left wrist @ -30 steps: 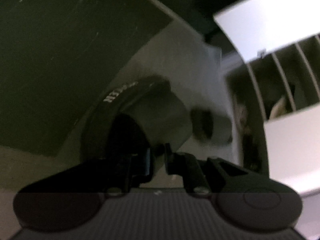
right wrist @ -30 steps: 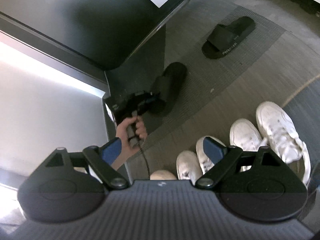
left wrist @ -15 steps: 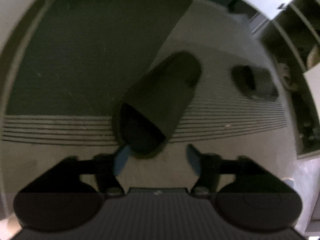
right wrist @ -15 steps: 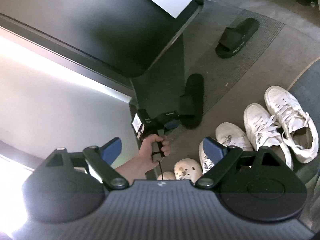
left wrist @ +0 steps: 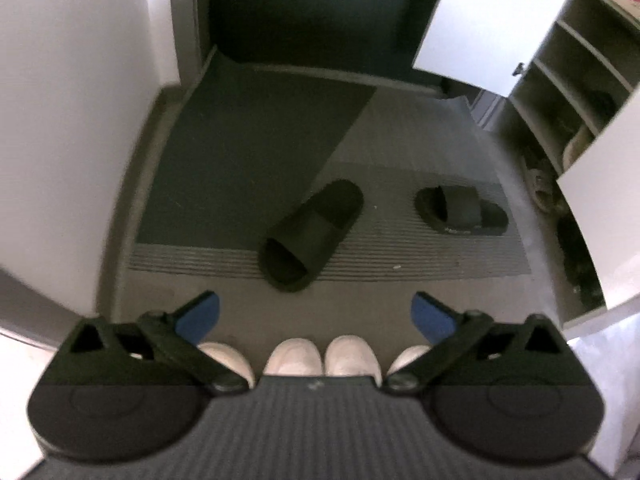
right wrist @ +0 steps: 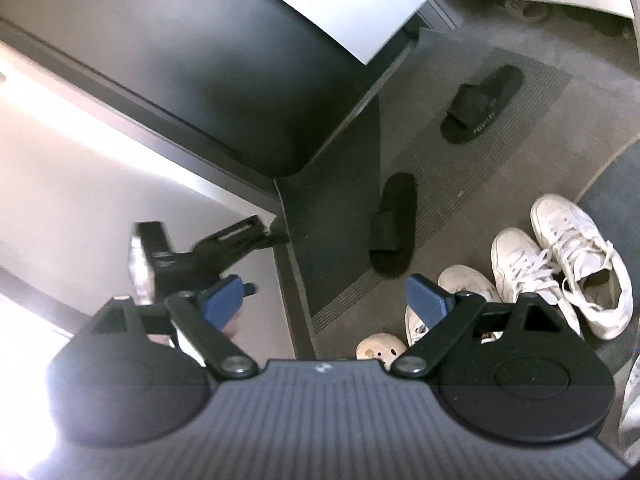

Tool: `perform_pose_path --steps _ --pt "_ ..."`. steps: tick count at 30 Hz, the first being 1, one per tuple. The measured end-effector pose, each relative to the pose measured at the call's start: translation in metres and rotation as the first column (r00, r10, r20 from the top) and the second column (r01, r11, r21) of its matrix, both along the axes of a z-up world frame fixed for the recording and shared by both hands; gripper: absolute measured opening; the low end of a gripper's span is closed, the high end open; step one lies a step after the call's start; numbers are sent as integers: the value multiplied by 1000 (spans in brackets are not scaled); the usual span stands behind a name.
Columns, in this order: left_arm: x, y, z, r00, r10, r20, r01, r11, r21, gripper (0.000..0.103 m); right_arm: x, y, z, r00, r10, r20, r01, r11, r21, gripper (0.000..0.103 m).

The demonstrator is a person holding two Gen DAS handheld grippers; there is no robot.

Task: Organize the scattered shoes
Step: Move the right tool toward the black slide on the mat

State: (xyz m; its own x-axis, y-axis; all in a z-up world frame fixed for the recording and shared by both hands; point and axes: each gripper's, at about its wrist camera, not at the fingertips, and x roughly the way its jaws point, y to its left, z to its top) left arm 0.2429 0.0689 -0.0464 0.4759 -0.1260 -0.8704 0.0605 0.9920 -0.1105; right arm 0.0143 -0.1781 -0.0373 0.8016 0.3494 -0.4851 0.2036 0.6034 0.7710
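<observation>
Left tongs (left wrist: 315,312): fingers spread apart, holding nothing, above the floor. Right tongs (right wrist: 325,300): fingers spread apart, holding nothing. Near black slipper (left wrist: 311,235): lies sole-down across the front edge of the ribbed mat (left wrist: 432,256). Second black slipper (left wrist: 460,210): on the same mat, well apart to the right, near the shoe cabinet (left wrist: 576,92). White sneakers (right wrist: 560,256): grouped side by side on the floor, beside the mat.

Two slides on mat (left wrist: 420,248): near slide (left wrist: 310,236) left, far slide (left wrist: 460,210) right, apart; row of sneakers (left wrist: 324,356) before mat edge; shelf unit (left wrist: 576,92) right of mat, shoes inside.
</observation>
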Motion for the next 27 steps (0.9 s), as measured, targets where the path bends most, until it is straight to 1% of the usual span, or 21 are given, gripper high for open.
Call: perform_pose_path --steps 2,4,5,7,10,11,13,15,17,19,23,25,27 --pt "-32 6 28 999 9 37 -8 1000 -28 103 -5 2 5 1000 -3 29 4 999 -32 91" --pt "-52 11 48 997 14 75 -12 1000 -24 103 -8 3 9 999 -13 42 16 998 -67 91" --pt "-59 11 56 995 16 95 -14 1000 -27 103 -9 3 10 999 -14 42 17 997 -74 91" --pt "-83 16 76 987 31 157 -22 998 -59 103 -10 3 9 999 -14 39 18 996 -85 91" --pt "-112 12 97 974 30 226 -11 996 -83 103 -9 7 8 999 17 27 -14 995 -98 92" --pt "-120 11 100 970 22 241 -3 997 -80 103 -9 9 8 999 32 29 -29 995 -99 92" --pt "-135 7 106 966 7 258 14 997 -76 103 -9 12 11 995 74 62 -67 992 -103 91" --pt "-150 5 111 963 -9 269 31 996 -78 103 -8 20 20 989 112 97 -93 980 -175 91" --pt "-158 3 112 961 -20 274 44 996 -83 103 -5 24 24 987 125 97 -102 972 -212 91" --pt "-161 -1 112 957 -37 288 59 996 -69 103 9 26 28 986 151 71 -130 963 -237 91" --pt "-165 -5 115 943 -60 328 77 996 -37 103 31 30 43 980 191 58 -155 912 -379 91" --pt "-166 -4 115 940 -60 336 74 997 -28 103 40 32 45 979 198 44 -162 897 -411 91" --pt "-166 -1 116 940 -52 337 64 998 -25 103 63 31 39 979 205 -2 -187 889 -418 91"
